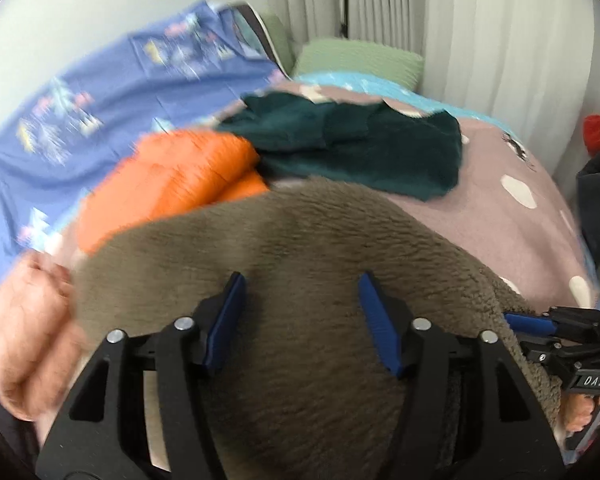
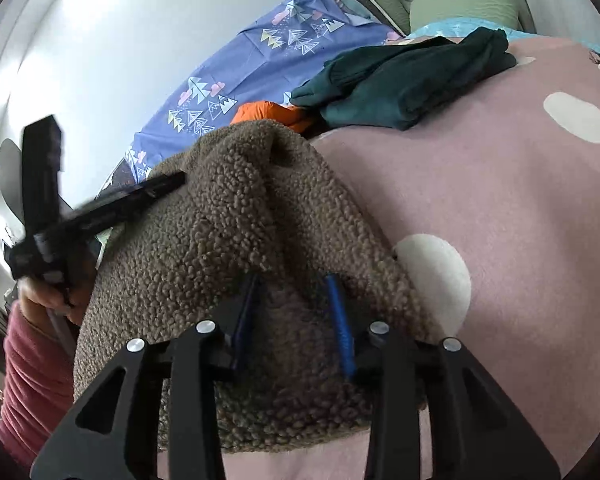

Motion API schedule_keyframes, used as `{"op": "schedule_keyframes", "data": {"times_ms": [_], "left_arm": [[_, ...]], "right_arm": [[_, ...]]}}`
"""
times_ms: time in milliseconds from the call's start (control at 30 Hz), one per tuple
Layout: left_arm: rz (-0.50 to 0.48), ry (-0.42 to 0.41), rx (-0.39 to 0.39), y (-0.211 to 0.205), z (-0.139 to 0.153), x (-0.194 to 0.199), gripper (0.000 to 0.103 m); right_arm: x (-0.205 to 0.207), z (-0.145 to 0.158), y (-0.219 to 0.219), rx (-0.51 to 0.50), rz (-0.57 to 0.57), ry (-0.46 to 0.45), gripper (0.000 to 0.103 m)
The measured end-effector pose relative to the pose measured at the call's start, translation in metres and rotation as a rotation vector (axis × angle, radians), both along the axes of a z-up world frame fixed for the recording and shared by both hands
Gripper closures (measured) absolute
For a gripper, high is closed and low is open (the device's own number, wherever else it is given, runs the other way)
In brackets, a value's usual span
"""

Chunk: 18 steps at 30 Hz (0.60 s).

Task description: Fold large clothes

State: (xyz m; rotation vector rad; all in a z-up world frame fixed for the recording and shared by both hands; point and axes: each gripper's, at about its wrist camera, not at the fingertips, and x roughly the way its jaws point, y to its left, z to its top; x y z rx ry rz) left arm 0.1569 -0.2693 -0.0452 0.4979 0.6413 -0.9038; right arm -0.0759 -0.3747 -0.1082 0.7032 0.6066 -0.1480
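**Folding the brown fleece on the bed**

Working on the brown fleece garment [image 1: 284, 248], which lies on the near part of the bed, on the pink spotted blanket [image 2: 500, 184]. My left tool [image 1: 300, 312] hovers over the smooth side of the fleece with its two fingers apart and nothing pressed between them, so it is released. My right tool [image 2: 296, 312] is at the near right edge of the same garment; curly fabric sits between its fingers, but I cannot tell if the pads really clamp it or only stand around it.

I think the risk is this: the fleece is thick and springy, so a fold can open again or end crooked if only the top layer is caught. If the right tool slips off the edge, the raised hump of fabric would fall back unevenly.

Further on the bed lie an orange garment [image 1: 172, 184] and a dark green garment [image 1: 360, 144], both near the far side of the fleece; a fold pushed far could land on them. A blue patterned sheet [image 1: 100, 120] is on the left, green pillows [image 1: 360, 60] at the far end.
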Motion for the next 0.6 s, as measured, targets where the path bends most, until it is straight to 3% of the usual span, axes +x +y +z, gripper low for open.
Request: {"op": "schedule_keyframes", "data": {"times_ms": [67, 167, 233, 300, 367, 400, 433, 600], "left_arm": [[0.037, -0.039, -0.006, 0.014, 0.013, 0.007, 0.069], [0.188, 0.021, -0.084, 0.045, 0.024, 0.049, 0.080], [0.286, 0.084, -0.103, 0.063, 0.007, 0.082, 0.081], [0.277, 0.137, -0.056, 0.064, -0.039, 0.103, 0.079], [0.299, 0.190, -0.090, 0.067, -0.067, 0.110, 0.079], [0.315, 0.246, -0.172, 0.076, -0.071, 0.116, 0.079], [0.319, 0.269, -0.197, 0.080, -0.072, 0.119, 0.079], [0.310, 0.240, -0.176, 0.083, -0.066, 0.115, 0.079]], "right_arm": [[-0.006, 0.005, 0.001, -0.012, 0.014, 0.003, 0.068], [-0.006, 0.006, -0.001, -0.007, 0.024, 0.011, 0.067], [-0.005, 0.008, -0.001, -0.018, 0.025, 0.013, 0.066], [0.000, 0.009, 0.000, -0.033, 0.028, 0.014, 0.064], [0.002, 0.010, 0.003, -0.052, 0.028, 0.020, 0.060], [0.004, 0.011, 0.004, -0.063, 0.023, 0.025, 0.060], [0.005, 0.011, 0.003, -0.063, 0.025, 0.025, 0.059], [0.002, 0.010, 0.000, -0.047, 0.032, 0.022, 0.058]]}}
